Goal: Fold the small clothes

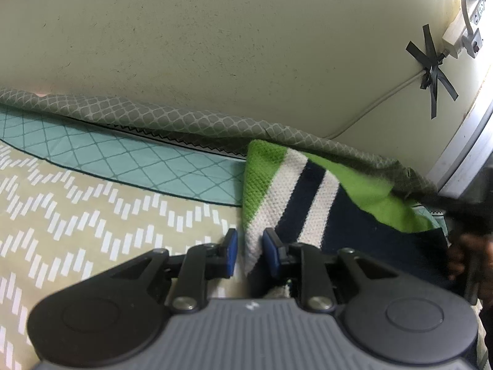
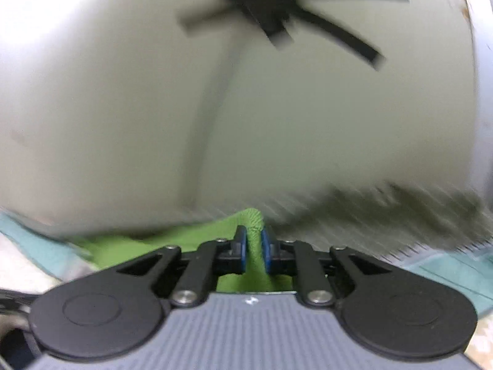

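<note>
Left gripper: low centre of the left wrist view, jaws narrowly parted around the white-and-navy edge of the striped garment. The right blue pad touches the cloth; the left pad seems to stand just clear of it, so I cannot say the hold is firm.

Right gripper: low centre of the right wrist view, jaws nearly closed and pinching a raised fold of the garment's green part. The picture is smeared by motion.

Garment: knitted, green with white and navy stripes, lying on the patterned bed cover to the right of centre, its far corner tucked under the grey lattice cloth along the wall.

Risk, near end: a loose left hold may let the striped edge slide out once the right side pulls, leaving the fold skewed.

Risk, middle: the right pinch takes only a small bunch of knit; a fast swing could stretch it or shake it free.

Risk, far end: the corner under the grey cloth may snag and drag that cloth along.

Risk, beyond: a taped cable runs on the wall close behind; a wide sweep might brush it.
</note>
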### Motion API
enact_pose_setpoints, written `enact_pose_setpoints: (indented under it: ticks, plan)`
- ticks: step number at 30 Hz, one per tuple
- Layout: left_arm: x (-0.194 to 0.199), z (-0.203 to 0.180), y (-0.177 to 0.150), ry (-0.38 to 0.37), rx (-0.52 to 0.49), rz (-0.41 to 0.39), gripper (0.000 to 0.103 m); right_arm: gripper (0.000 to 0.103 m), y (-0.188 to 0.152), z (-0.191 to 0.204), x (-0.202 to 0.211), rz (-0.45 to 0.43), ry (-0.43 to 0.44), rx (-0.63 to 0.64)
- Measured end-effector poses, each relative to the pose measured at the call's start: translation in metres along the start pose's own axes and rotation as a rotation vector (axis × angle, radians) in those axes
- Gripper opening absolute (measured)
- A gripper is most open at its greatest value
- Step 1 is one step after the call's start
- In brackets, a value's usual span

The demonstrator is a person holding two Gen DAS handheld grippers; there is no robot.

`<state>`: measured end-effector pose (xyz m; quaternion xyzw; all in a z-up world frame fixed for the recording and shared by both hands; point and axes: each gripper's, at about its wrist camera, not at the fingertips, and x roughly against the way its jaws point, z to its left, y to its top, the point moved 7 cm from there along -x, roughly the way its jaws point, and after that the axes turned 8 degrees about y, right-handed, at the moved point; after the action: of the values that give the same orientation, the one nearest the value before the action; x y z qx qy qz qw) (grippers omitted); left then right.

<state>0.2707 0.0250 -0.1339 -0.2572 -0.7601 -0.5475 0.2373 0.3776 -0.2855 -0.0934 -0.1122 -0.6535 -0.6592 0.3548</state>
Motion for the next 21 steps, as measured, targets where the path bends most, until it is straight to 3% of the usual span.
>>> enact_pose_setpoints:
  ticks: [1, 3, 4, 5, 7, 9, 10, 11, 13, 15, 19, 21]
  plan:
    - [0.000, 0.000, 0.000, 0.000, 0.000, 0.000, 0.021, 0.011, -0.005, -0.001, -0.010, 0.064, -0.037, 0.006]
    - [-0.001, 0.000, 0.000, 0.001, -0.001, 0.000, 0.021, 0.020, 0.001, 0.007, -0.001, 0.012, -0.066, 0.037]
    - [-0.001, -0.001, 0.000, 0.001, -0.003, 0.000, 0.021, 0.049, 0.006, 0.012, 0.010, -0.043, -0.066, 0.041]
    - [-0.001, -0.001, 0.000, 0.001, -0.005, -0.001, 0.021, 0.057, 0.011, 0.019, 0.019, -0.090, -0.043, 0.038]
    - [-0.001, -0.002, 0.000, 0.002, -0.006, -0.001, 0.021, 0.051, 0.016, 0.048, 0.033, -0.101, 0.095, 0.035]
    - [-0.001, -0.002, 0.000, 0.001, -0.006, -0.001, 0.021, 0.034, 0.016, 0.079, 0.032, -0.051, 0.249, 0.018]
    - [-0.001, -0.002, 0.000, 0.000, -0.005, -0.001, 0.021, 0.008, 0.015, 0.095, 0.025, -0.005, 0.313, 0.009]
    - [-0.001, -0.002, 0.000, -0.001, -0.004, -0.001, 0.021, 0.000, 0.013, 0.107, 0.016, 0.027, 0.351, 0.001]
    - [-0.001, -0.002, 0.000, -0.002, -0.004, -0.001, 0.021, 0.003, 0.009, 0.124, -0.019, 0.102, 0.363, -0.034]
    - [-0.001, -0.001, 0.000, -0.005, -0.001, 0.000, 0.021, 0.000, 0.001, 0.126, -0.054, 0.164, 0.309, -0.062]
    - [-0.001, -0.001, 0.001, -0.009, -0.003, 0.002, 0.021, 0.000, 0.017, 0.114, -0.062, 0.146, 0.249, -0.135]
    - [-0.001, -0.001, 0.001, -0.011, -0.003, 0.003, 0.022, 0.000, 0.020, 0.115, -0.035, 0.100, 0.245, -0.090]
